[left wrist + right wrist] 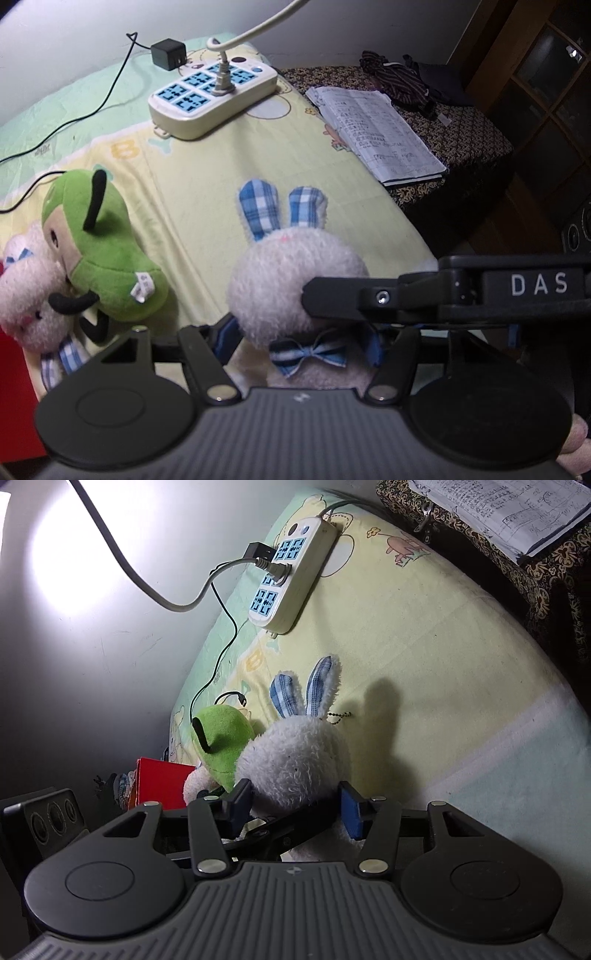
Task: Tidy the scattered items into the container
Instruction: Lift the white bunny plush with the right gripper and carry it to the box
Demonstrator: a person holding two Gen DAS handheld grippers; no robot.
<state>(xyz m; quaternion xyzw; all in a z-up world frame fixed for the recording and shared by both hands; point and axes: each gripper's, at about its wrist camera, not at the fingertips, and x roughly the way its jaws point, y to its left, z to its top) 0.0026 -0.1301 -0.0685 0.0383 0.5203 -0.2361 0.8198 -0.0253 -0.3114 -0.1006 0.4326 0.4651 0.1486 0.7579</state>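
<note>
From the left wrist view, the white plush rabbit (295, 273) with blue checked ears sits upright right in front of the left gripper (303, 350), its bow-tied neck between the jaws; the left pad lies half hidden beside the neck and the right pad shows as a blue edge at the other side, so the jaws stand partly closed about the toy, though whether the pads actually press it I cannot tell. The black finger of the other gripper crosses in from the right and lies against the rabbit's head, just above the left jaws. To the left of the jaws, a green plush toy (99, 254) lies across a second white plush (29, 295), next to a red container (14, 387) at the frame's edge. Ahead of the jaws, on the yellow bedsheet (207, 192), rests a white power strip (214, 96) with a plug in it, and to the right beyond lies an open notebook (376, 133) on patterned cloth. From the right wrist view, the right gripper (295, 808) has the same rabbit (295, 760) between its jaws, the black left pad and blue right pad both touching the fur at the lower sides of its head, about half open and closed on it. The green toy (225, 738) sits just left of the jaws, the red container (159, 782) further left, and the power strip (291, 576) well ahead.
</note>
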